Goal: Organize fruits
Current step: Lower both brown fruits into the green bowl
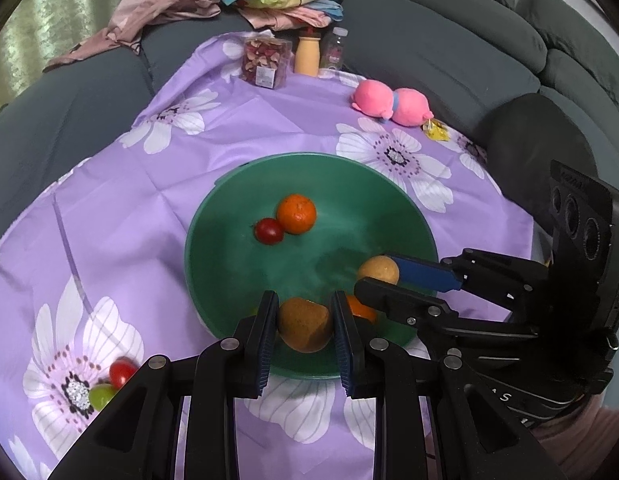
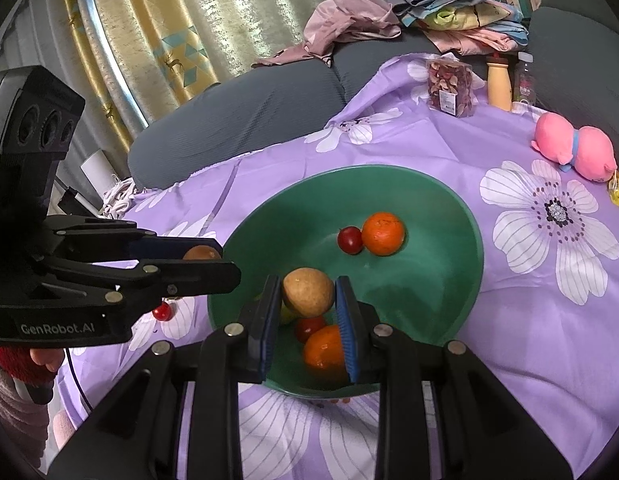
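**Both claws hold brown fruit over the green bowl**

On the far left of the purple flowered cloth point(image 1: 157, 184), outside the bowl, a small red fruit point(image 1: 122, 373) lies touching a green one point(image 1: 102, 395). Next comes the left claw point(image 1: 305, 330), clenched on a brown round fruit point(image 1: 304, 325) that sits between its blue pads, just above the near rim of the green bowl point(image 1: 245, 272). Inside the bowl, towards its far side, a dark red fruit point(image 1: 269, 231) touches an orange point(image 1: 296, 213). Further right, the right claw point(image 2: 308, 300) is clamped on a paler brown fruit point(image 2: 308, 292) over the bowl's near right part. Below it, in the bowl, lie another orange point(image 2: 324, 349) and a small red fruit point(image 2: 309, 327), beside something yellow-green that is mostly hidden. Beyond the bowl, at the cloth's right edge, rests a pink plush toy point(image 1: 391, 106).
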`<state>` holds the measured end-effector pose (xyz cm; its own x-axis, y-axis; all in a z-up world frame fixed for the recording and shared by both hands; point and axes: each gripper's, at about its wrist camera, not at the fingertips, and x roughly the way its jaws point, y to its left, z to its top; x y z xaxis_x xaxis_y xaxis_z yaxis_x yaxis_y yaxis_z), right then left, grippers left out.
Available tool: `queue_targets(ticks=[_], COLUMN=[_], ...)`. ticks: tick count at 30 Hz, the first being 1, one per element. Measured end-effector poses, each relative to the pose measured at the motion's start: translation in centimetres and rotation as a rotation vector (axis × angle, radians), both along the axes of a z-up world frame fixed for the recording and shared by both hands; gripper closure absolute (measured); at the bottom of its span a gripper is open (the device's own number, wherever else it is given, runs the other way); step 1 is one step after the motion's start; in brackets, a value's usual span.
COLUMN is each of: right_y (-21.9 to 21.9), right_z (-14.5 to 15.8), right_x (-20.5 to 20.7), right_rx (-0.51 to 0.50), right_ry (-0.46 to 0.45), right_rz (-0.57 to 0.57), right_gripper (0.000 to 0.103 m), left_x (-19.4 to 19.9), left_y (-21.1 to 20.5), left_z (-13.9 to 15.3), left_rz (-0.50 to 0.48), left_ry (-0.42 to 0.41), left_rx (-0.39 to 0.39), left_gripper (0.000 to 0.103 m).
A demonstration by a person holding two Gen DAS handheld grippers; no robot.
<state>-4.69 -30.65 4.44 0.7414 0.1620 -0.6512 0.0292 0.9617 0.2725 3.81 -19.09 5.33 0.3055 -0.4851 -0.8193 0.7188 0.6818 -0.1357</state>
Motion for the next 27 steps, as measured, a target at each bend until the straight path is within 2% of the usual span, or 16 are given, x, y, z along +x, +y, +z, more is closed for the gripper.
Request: queue_targets(ticks=[27], right_y=[-0.1], right_z=[-0.9], right_x=[1.7], right_rx=[-0.028], right_ry=[0.046], right_rz=[-0.011], right_gripper=[0.075], left_x=[1.4], left_y=[-0.8], left_z=[-1.8], left_rz=[-0.013], left_ry=[0.039], left_rx=[0.027], left_gripper=[0.078])
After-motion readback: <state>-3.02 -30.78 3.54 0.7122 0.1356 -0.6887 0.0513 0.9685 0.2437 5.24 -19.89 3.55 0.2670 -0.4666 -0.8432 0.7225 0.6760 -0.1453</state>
